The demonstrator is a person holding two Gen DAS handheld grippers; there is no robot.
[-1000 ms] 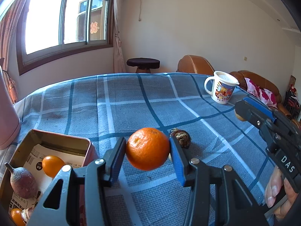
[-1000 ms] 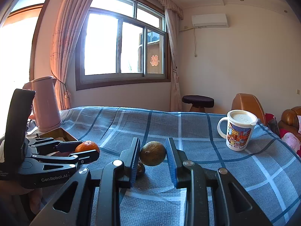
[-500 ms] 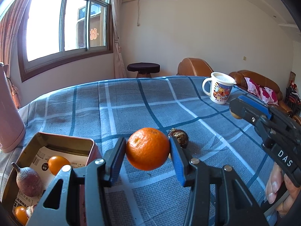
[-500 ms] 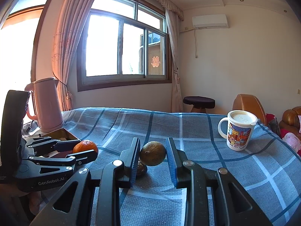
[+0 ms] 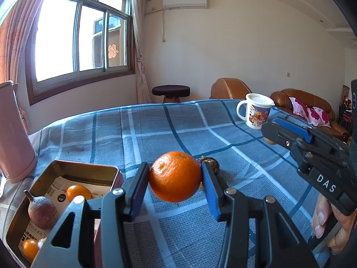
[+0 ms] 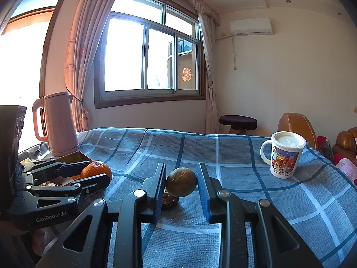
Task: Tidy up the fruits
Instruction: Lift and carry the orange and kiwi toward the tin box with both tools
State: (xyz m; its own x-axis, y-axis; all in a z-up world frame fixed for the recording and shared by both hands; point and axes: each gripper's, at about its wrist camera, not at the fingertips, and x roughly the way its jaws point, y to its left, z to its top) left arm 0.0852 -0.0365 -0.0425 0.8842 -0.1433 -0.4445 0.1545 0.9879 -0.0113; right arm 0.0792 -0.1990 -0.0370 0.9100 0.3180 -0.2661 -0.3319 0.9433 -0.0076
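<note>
**Orange drifts toward the tin while the second fruit waits**

At far left stands a smooth pink plastic kettle (image 6: 55,124), and just beside it on the blue checked woven tablecloth (image 5: 156,129) sits the rectangular gold metal tin (image 5: 67,167), lined with printed paper. It already holds a wrinkled purple passion fruit (image 5: 41,212) with its stalk up and two small glossy orange kumquats (image 5: 78,193), one near the middle, one at the near corner.

Compared with a second ago, the tin shows more fully and nearer the centre of the left wrist view, so the left gripper (image 5: 175,178) has drifted sideways toward it. Its jaws are unchanged, pads pressed on both sides of the round, dimpled orange mandarin (image 5: 175,176), which hangs clear above the cloth and just right of the tin's rim. That suggests the carry is close to its end, with only the drop into the tin left.

Behind the mandarin a dark, shrivelled brown fruit (image 5: 210,164) lies on the cloth. The right gripper (image 6: 181,184) has not moved; it is clamped on a dull olive-brown round fruit (image 6: 181,182) with a matte, leathery skin, held above the cloth. Far right stands a white lidded ceramic mug (image 6: 284,156) with a cartoon print
</note>
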